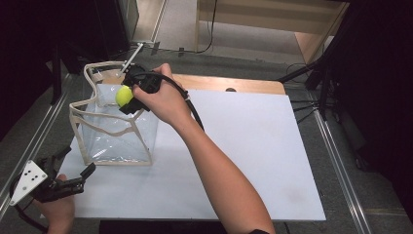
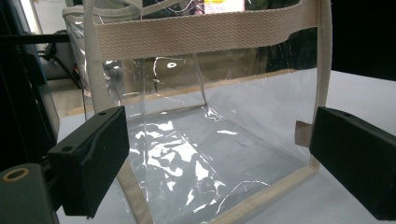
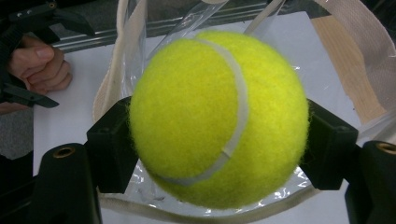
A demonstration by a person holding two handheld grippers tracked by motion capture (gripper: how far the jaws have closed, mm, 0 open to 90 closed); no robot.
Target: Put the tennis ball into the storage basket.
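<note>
A clear plastic tote bag with cream webbing trim stands upright at the left of the white table. My right gripper is shut on a yellow tennis ball and holds it over the bag's open mouth. In the right gripper view the tennis ball sits between both black jaws, with the bag's rim below it. My left gripper stands open near the table's front left corner, apart from the bag. In the left gripper view the bag stands just past the spread jaws with nothing inside it.
A wooden board lies under the table's far edge. Metal rails run along both sides of the table. The right gripper's black cable trails over the forearm. White table surface stretches right of the bag.
</note>
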